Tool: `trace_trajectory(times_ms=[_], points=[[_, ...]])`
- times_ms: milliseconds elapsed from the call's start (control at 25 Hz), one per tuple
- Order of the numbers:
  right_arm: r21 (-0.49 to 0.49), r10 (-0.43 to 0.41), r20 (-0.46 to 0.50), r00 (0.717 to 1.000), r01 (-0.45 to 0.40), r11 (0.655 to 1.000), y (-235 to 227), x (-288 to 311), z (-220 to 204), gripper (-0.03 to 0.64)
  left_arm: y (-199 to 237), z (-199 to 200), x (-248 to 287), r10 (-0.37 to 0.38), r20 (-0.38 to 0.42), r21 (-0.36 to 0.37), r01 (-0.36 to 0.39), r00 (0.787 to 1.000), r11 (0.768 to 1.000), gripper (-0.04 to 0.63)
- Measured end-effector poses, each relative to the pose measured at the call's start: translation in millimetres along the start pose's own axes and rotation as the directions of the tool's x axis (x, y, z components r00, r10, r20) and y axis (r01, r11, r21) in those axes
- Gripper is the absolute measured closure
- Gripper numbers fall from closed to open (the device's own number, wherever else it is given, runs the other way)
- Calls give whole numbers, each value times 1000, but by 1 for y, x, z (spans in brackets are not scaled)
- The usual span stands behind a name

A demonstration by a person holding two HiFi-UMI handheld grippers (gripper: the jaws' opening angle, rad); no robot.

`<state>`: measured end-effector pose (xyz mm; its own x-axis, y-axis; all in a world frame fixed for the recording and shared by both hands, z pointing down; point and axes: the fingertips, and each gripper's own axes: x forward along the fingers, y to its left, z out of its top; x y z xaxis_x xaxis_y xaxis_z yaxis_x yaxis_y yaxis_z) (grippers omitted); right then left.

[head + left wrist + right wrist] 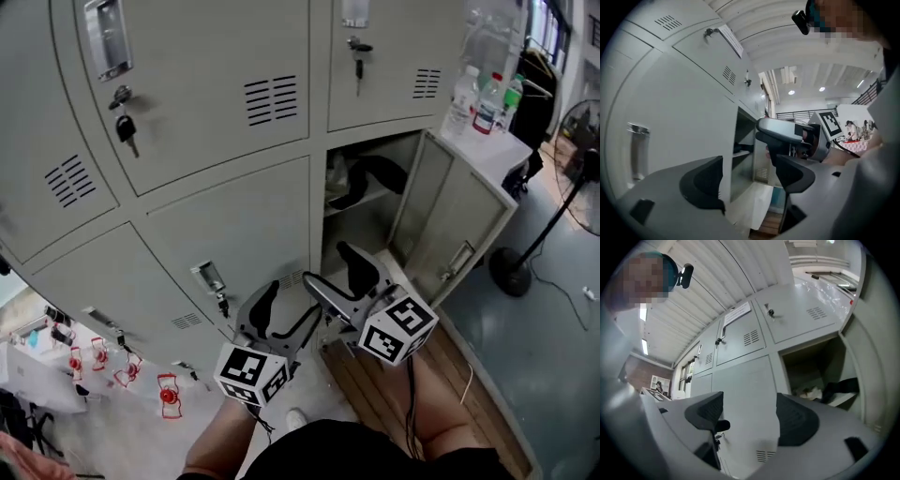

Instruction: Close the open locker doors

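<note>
While it gapes rightward, locker door upright

Locker door: grey metal, recessed handle | state: swung wide open, upright | place: hinged right, below a shut door.

A thin grey metal shelf crosses the open grey locker compartment. On it lie a black curved strap-like item and, to its left, a pale crumpled thing too dim to identify. At the upper right, a white worktop carries three clear plastic bottles, upright and close together. The grey-green concrete floor bears the round black base of a pedestal fan. Slatted brown wooden boards lie on it along the locker's foot.
</note>
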<state>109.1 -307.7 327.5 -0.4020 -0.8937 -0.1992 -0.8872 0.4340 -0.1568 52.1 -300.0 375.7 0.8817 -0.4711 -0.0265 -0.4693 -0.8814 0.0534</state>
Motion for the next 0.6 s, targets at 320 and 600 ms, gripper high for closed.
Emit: trace_trajectory(times_ms=[320,600], points=[[-51,-236,53,970,238,970,-53,-157,52,282,-138,4,74,-263,11,-29,263,965,964,236],[-48,-376,75,924,380,924,-93,-259,70,295,-228,-2,106,-380,10,-45,381,925,924,236]])
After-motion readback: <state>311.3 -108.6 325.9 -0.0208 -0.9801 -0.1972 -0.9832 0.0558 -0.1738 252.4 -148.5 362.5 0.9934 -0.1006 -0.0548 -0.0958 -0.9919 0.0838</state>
